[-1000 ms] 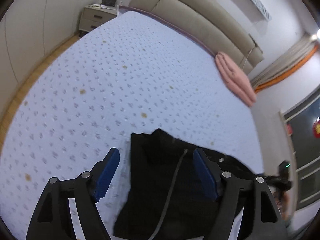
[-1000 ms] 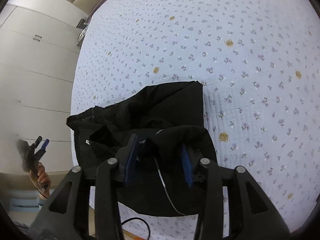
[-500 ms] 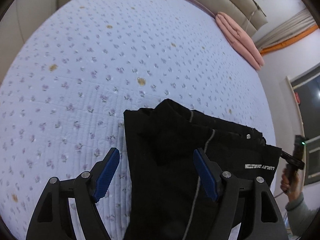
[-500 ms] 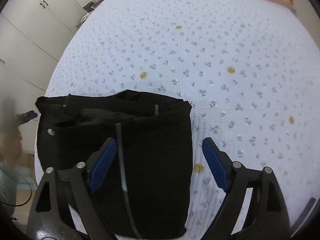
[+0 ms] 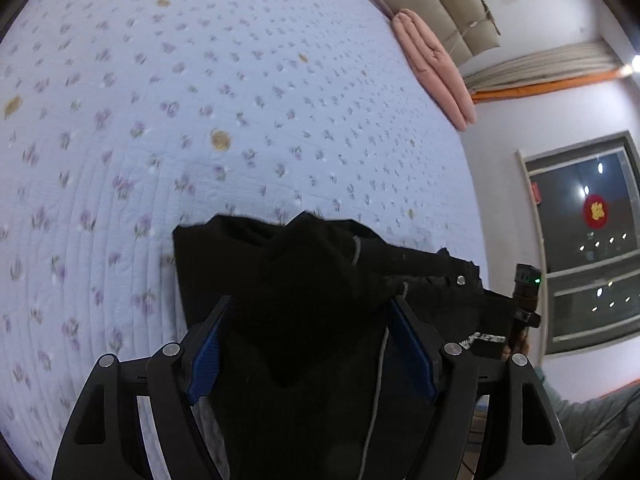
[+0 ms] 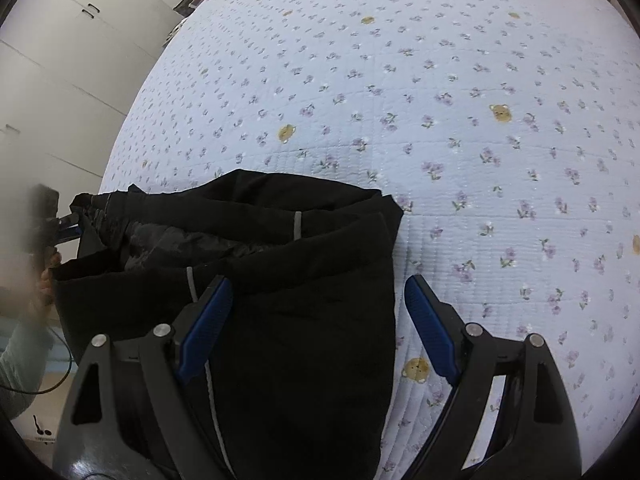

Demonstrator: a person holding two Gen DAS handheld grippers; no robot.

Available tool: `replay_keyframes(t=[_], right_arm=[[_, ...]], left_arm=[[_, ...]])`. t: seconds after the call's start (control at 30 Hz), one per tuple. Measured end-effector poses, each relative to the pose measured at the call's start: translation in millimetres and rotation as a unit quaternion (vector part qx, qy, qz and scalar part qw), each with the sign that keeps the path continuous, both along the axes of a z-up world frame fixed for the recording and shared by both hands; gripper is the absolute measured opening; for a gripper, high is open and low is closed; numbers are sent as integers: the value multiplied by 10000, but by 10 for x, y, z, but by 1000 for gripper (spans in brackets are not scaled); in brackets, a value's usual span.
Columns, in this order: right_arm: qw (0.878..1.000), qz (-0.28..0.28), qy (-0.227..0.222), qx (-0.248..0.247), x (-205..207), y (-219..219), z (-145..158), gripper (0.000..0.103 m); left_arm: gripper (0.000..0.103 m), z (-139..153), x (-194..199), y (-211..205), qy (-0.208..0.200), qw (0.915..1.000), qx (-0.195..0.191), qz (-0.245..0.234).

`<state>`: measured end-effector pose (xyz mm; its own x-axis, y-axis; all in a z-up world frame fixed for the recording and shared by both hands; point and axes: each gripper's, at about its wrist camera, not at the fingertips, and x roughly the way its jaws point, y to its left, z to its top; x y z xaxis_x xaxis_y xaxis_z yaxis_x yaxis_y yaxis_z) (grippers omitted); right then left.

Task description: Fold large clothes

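A black garment with a thin grey stripe (image 5: pixel 304 280) lies folded at the near edge of the bed. In the right wrist view it (image 6: pixel 280 280) shows layered folds with a shiny lining inside. My left gripper (image 5: pixel 308 344) is open, with its blue pads on either side of a raised fold of the black cloth. My right gripper (image 6: pixel 316 320) is open and hovers over the garment's right part; its left pad is over the cloth and its right pad over the quilt. Each view shows the other gripper small at its edge.
The bed has a pale blue quilt (image 5: pixel 200 120) with small flowers and bears. A pink folded blanket (image 5: pixel 436 68) lies at the far edge by the beige headboard (image 5: pixel 440 4). White wardrobes (image 6: pixel 68 48) stand left of the bed. A dark window (image 5: pixel 588 240) is on the right.
My right gripper let go of the garment a second ago and stays open. My left gripper has dropped closer, so the black fold now sits between its pads.
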<state>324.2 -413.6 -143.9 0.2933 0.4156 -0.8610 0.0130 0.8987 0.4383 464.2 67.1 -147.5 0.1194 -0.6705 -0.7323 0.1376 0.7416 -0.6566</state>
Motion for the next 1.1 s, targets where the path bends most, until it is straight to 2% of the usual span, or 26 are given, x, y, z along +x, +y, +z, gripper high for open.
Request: replay_keyframes(t=[0.03,0.07,0.1,0.13,0.17,0.2,0.27,0.4,0.53,0.67,0.73,0.8,0.87,0.9,1.0,1.1], right_arm=[[10000,27,1,-17,-2,11,-7,82],[10000,76,1,-37,-5,41,-14,73],[9999,111,-21,-45,-18,56,-8,63],[9999,138,-28,-91,-28,68,-8,46],[9997,167,-42,-170,-46,85,3,29],[9993,154,-111,-324,-81,98,37,20],[9978,97,-255,-610,-166,114,122,12],[9916,-97,-616,-1135,-340,118,411,9],[9857,-398,-1016,-1286,-435,22,833,9],[9724,-406,-1496,-1746,-325,143,1195,9],[9660,-415,-1668,-1930,-118,218,1252,9],[9648,-437,-1664,-1990,109,259,1163,9],[9669,-441,-1469,-2039,354,295,943,9],[9674,-407,-1308,-2132,488,339,766,9],[9678,-348,-684,-2399,784,398,147,10],[9712,-375,-179,-2344,888,395,-342,13]], left_arm=[[69,25,-9,-38,-94,9999,103,-30],[63,53,-23,-78,-151,9997,195,-54],[47,82,-50,-108,-223,9993,302,-63],[32,112,-71,-109,-258,9989,374,-67],[25,147,-102,-117,-326,9984,462,-59],[19,189,-140,-117,-420,9976,557,-24],[16,296,-211,-58,-585,9960,669,115],[15,636,-386,139,-917,9928,525,562],[14,992,-520,270,-1257,9874,419,869],[14,1313,-485,344,-1718,9790,246,1071],[14,1330,-376,360,-1791,9762,292,1185],[14,1162,-184,334,-1672,9756,537,1315],[14,926,-3,255,-1506,9754,875,1351],[14,705,128,200,-1322,9752,1142,1359],[15,179,363,99,-848,9748,1575,1335],[15,-178,431,83,-518,9763,1565,1400]])
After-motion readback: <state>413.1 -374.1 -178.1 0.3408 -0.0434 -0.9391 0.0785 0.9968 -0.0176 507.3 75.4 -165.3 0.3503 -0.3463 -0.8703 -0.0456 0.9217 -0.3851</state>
